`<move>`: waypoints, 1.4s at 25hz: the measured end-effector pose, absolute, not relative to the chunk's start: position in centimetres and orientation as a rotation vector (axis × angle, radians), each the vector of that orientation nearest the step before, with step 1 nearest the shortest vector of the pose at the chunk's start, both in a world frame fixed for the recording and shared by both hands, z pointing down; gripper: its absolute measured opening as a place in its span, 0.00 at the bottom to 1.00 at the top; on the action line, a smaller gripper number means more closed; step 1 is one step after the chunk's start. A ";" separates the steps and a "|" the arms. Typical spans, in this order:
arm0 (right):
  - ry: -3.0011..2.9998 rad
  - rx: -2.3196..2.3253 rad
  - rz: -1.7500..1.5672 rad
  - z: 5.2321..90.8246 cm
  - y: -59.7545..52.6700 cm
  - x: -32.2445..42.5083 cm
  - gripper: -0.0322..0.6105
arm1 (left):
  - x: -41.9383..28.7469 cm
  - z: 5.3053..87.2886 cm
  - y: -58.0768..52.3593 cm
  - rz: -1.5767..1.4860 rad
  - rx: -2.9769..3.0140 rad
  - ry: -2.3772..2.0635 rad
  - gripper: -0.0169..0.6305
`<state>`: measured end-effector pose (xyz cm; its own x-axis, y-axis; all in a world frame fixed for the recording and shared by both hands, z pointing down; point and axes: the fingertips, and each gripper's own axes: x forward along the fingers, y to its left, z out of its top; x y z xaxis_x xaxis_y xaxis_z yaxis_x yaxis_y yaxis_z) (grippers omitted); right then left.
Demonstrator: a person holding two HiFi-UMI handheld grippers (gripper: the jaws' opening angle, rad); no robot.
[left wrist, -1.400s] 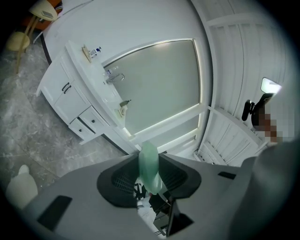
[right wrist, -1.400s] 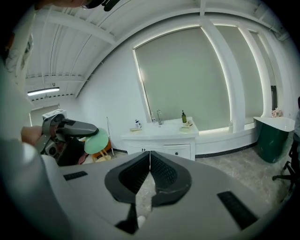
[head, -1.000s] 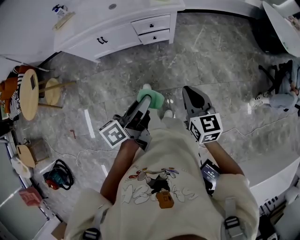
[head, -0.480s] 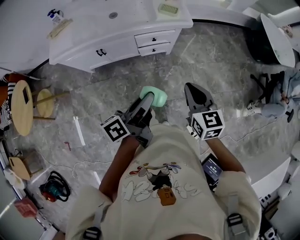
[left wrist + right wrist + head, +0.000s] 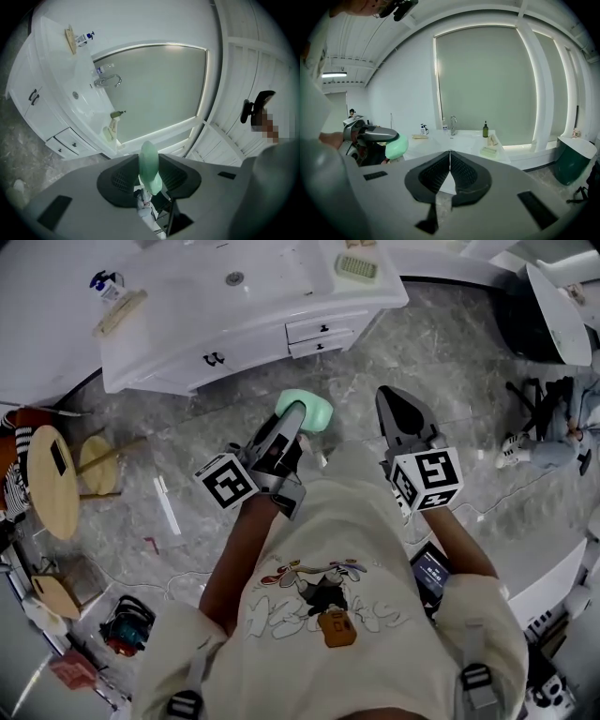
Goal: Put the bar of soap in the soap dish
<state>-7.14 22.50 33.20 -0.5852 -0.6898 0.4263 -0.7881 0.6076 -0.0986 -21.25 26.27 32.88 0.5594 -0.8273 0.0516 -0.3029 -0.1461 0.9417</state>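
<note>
My left gripper (image 5: pixel 302 418) is shut on a pale green bar of soap (image 5: pixel 307 409), held above the grey marble floor in front of the white vanity (image 5: pixel 234 310). The soap (image 5: pixel 150 166) stands edge-on between the jaws in the left gripper view. A pale green ridged soap dish (image 5: pixel 357 267) sits on the vanity top at the right end; it shows as the soap dish (image 5: pixel 489 151) near a dark bottle (image 5: pixel 485 130) in the right gripper view. My right gripper (image 5: pixel 396 407) hovers to the right, shut and holding nothing, its jaws (image 5: pixel 450 159) touching.
The vanity has a sink with a faucet (image 5: pixel 453 124), drawers (image 5: pixel 323 331), a pump bottle (image 5: pixel 103 281) and a wooden brush (image 5: pixel 119 312). A round wooden stool (image 5: pixel 53 479) stands at the left. A dark bin (image 5: pixel 571 159) and a white table (image 5: pixel 562 296) stand at the right.
The person has walked towards the vanity: it now fills more of the head view and the soap dish has come into sight. Both grippers kept their states, left still holding the soap.
</note>
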 end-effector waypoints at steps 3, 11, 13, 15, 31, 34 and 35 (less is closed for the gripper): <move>-2.461 1.228 0.412 33.4 21.8 -6.4 0.06 | -21.3 33.2 25.2 -0.593 1.712 -0.930 0.24; -2.430 1.274 0.445 34.5 19.0 -6.0 0.06 | -21.0 34.1 22.3 -0.588 1.698 -0.892 0.24; -2.431 1.286 0.449 34.6 17.8 -5.6 0.06 | -20.7 34.3 21.3 -0.587 1.690 -0.886 0.24; -2.435 1.290 0.454 34.8 16.6 -5.3 0.06 | -20.4 34.2 20.1 -0.588 1.698 -0.887 0.24; -2.527 1.158 0.483 36.4 -2.1 -1.9 0.06 | -14.8 35.6 1.5 -0.492 1.667 -0.930 0.24; -2.545 1.067 0.500 36.3 -4.3 -1.6 0.06 | -13.2 35.7 -1.8 -0.490 1.649 -0.928 0.24; -2.562 1.023 0.549 36.2 -4.8 -1.6 0.06 | -12.5 35.7 -2.8 -0.494 1.642 -0.923 0.24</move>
